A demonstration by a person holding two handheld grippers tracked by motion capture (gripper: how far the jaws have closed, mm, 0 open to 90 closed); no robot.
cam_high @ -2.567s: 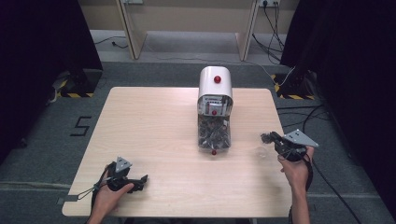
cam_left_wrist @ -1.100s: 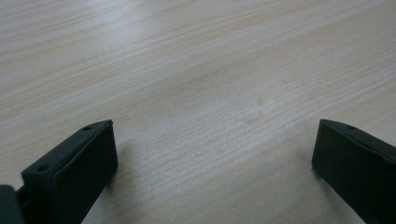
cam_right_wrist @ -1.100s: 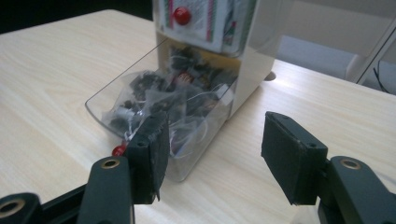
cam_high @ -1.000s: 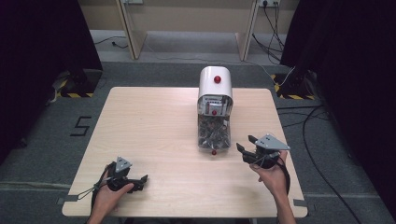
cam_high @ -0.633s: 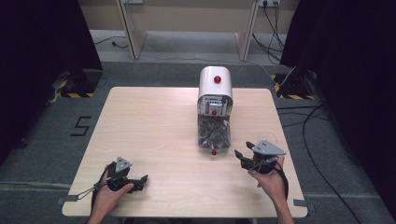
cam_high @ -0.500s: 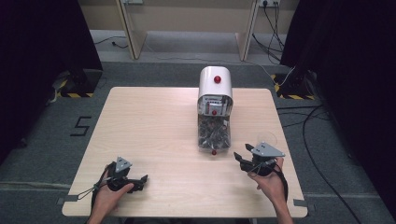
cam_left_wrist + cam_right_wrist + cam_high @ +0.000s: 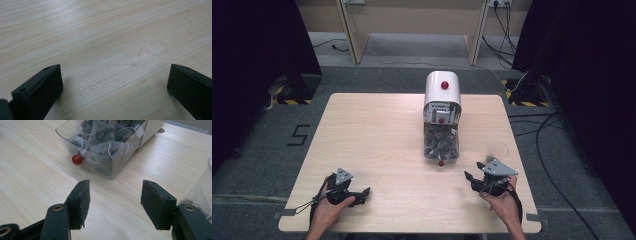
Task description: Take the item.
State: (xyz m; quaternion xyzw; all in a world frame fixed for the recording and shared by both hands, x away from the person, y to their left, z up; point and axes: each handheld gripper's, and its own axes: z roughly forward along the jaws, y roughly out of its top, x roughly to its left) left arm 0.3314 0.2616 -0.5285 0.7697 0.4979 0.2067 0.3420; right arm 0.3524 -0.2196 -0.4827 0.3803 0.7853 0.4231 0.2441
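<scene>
Right gripper [image 7: 113, 203] hangs low over the worktop [image 7: 377, 135], jaws apart with nothing between them, pointing at the clear drawer [image 7: 100, 152] of tea bags [image 7: 100, 135] and its red knob [image 7: 77, 159], near but not touching. A clear cup [image 7: 498, 149] stands just beside it (contents unclear). Left gripper [image 7: 113, 82] rests at the near left edge, jaws wide, empty.

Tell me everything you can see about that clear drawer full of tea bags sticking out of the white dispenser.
The clear drawer looks like transparent plastic, with rounded corners and a small red knob on its front wall. It rests flat on the wooden table, pulled out from the white dispenser. It is packed with pyramid tea bags, dark leaves inside, white strings looped among them. Nothing grips it; the right gripper hangs open just before it.
</scene>
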